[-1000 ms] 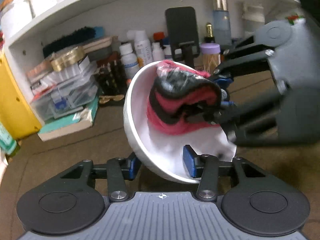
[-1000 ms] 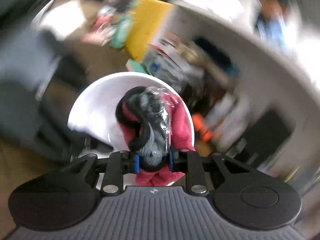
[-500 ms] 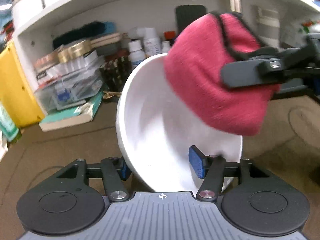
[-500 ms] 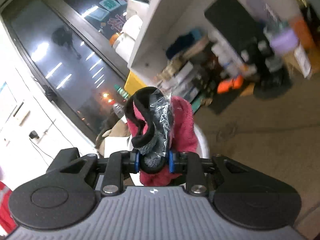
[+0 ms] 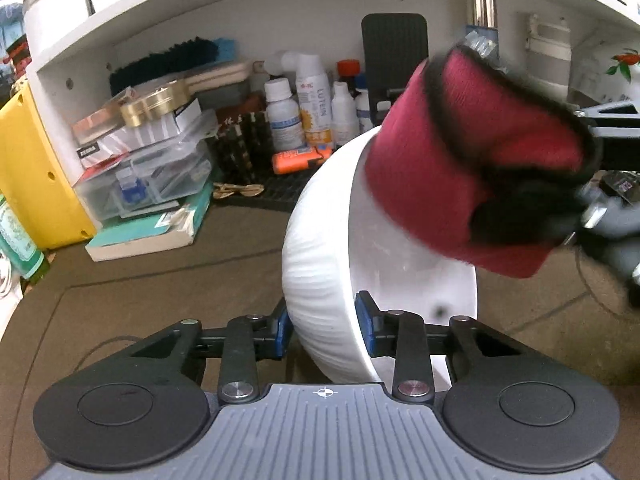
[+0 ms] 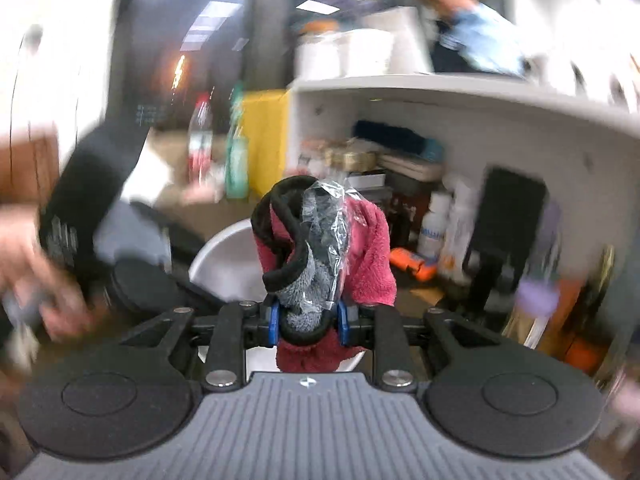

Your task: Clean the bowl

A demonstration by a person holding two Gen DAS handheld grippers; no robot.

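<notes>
The bowl is white and round, its outer wall finely ribbed and its inside smooth and glossy, with one small dark speck low on the inner wall. It is tipped on its side above the brown counter, its opening turned to the right. The left tongs pinch its lower rim, one blue pad against the ribbed outside and the other against the smooth inside.

To the left of the bowl, under a white shelf, sit a yellow box, clear plastic cases on a teal book, round gold tins, then white plastic bottles and an orange packet on a black ribbed mat.

To the right, a red cloth of fuzzy fleece with black edging is bunched into a thick wad at the upper rim of the bowl, partly over its opening. In the right wrist view the right tongs are clamped narrowly on this cloth, whose fold shows a grey looped inner face and a crinkled strip of clear plastic film; the bowl lies just behind it. At the left of that blurred view a hand grips the other tool's dark handle.
</notes>
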